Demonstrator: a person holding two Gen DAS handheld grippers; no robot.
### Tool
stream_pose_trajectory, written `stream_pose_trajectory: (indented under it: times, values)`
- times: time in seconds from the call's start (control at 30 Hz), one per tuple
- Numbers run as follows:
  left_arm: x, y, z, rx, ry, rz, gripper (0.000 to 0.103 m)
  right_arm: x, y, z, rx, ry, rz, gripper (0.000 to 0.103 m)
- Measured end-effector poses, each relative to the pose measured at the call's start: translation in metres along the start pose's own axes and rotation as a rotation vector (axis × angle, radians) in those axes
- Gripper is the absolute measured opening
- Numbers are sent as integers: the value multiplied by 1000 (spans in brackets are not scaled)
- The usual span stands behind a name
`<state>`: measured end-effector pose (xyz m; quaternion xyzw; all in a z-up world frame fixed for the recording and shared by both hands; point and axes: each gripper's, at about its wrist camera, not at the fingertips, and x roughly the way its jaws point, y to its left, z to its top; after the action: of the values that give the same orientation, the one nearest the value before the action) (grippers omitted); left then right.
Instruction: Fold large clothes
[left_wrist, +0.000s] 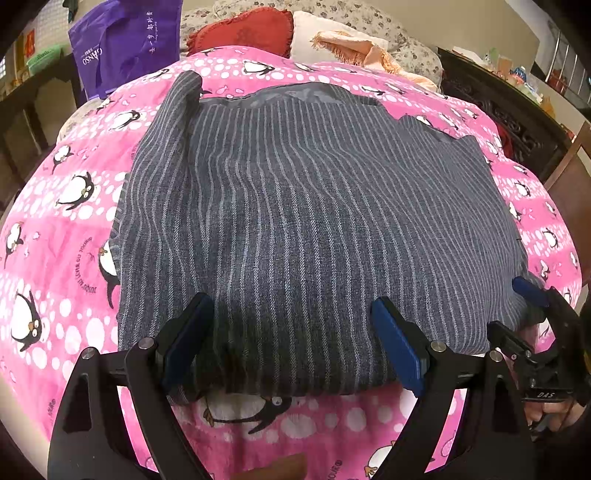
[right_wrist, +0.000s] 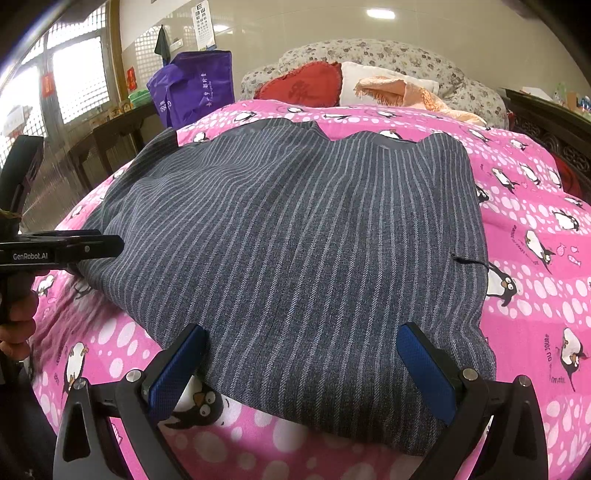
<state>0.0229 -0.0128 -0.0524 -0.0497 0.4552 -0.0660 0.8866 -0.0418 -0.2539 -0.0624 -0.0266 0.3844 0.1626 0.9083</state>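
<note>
A large grey pinstriped garment (left_wrist: 303, 221) lies spread flat on a pink penguin-print bedspread (left_wrist: 55, 229); it also shows in the right wrist view (right_wrist: 295, 251). My left gripper (left_wrist: 295, 339) is open, its blue pads straddling the garment's near edge at the left. My right gripper (right_wrist: 301, 369) is open, its pads straddling the near edge further right. The right gripper also shows at the right edge of the left wrist view (left_wrist: 532, 321). The left gripper's body shows at the left of the right wrist view (right_wrist: 55, 247). Neither holds cloth.
At the head of the bed lie a red cushion (right_wrist: 306, 85), a white pillow (right_wrist: 369, 79) and a peach cloth (right_wrist: 406, 92). A purple bag (right_wrist: 195, 88) stands on a dark side table at the left. Dark carved furniture (right_wrist: 546, 125) runs along the right.
</note>
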Motion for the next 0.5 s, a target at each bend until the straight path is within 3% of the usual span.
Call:
stream_pose_trajectory:
  times: [0.33,0.5]
  values:
    - [0,1,0,-4,-1,-6,88,0,0,0,0,-1,0,103]
    - [-6,6,-1,-18,-24,-44,88,0,0,0,0,-1,-1,103]
